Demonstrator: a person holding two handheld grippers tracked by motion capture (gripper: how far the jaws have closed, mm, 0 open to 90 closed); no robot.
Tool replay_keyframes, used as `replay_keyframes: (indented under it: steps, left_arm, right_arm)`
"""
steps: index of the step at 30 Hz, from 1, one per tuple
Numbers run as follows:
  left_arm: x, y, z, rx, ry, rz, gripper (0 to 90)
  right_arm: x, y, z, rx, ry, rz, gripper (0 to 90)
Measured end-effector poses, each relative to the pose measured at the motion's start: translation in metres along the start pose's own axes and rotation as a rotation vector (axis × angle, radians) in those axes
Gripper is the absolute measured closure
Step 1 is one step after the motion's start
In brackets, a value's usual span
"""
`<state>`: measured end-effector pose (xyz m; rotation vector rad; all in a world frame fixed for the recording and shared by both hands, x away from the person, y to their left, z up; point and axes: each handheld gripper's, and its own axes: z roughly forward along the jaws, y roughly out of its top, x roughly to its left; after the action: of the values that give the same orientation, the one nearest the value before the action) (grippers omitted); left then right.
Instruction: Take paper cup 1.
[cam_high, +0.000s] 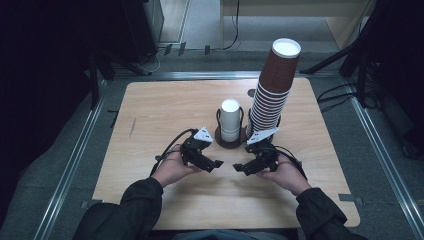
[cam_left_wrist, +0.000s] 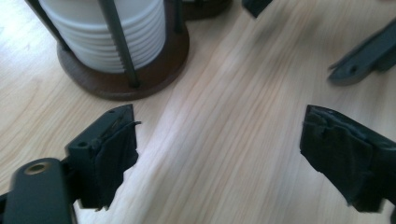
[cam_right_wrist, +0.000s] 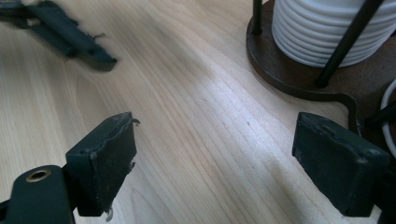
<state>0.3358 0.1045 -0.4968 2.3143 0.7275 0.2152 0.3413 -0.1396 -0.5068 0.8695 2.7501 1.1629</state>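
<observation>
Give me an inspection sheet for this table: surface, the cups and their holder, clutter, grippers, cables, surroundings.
Surface: light wooden table, bare apart from the holder.
Job's things: dark wooden cup holder with thin upright rods; short white cup stack in one bay, tall brown cup stack leaning in the other.
Clutter: nothing seen.
Grippers: left gripper and right gripper both open, nothing between the fingers, held low over the table just in front of the holder.
Cables: one trails from each gripper; more lie on the floor at right.
Surroundings: grey floor, metal rails beside the table, dark stands at the sides.
</observation>
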Motion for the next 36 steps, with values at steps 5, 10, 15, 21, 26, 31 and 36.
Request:
replay_keyframes:
  steps: [5,10,15,21,26,31,36]
  left_arm:
    - [0.001,0.002,0.004,0.011,-0.013,-0.015,16.7]
    - [0.002,0.002,0.006,0.020,-0.030,-0.027,15.3]
    - [0.005,0.000,0.004,0.017,-0.052,-0.022,12.7]
    - [0.007,0.000,-0.001,-0.004,-0.052,-0.038,14.1]
    - [0.010,0.000,-0.010,-0.037,-0.055,-0.055,22.9]
    - [0.015,0.000,-0.020,-0.076,-0.063,-0.072,27.2]
    - [0.018,0.003,-0.027,-0.081,-0.050,-0.075,29.4]
  right_arm:
    - [0.003,0.000,-0.002,-0.002,-0.005,-0.046,13.6]
    - [0.000,0.000,-0.001,0.003,0.008,-0.025,13.2]
    - [-0.001,0.000,-0.005,-0.020,-0.011,-0.022,15.3]
    - [0.001,0.000,-0.006,-0.031,-0.026,-0.034,22.0]
    - [0.001,-0.001,-0.006,-0.032,-0.009,-0.030,29.8]
    - [0.000,0.000,-0.006,-0.030,0.002,-0.034,39.7]
    - [0.001,0.001,-0.007,-0.041,0.018,-0.042,47.8]
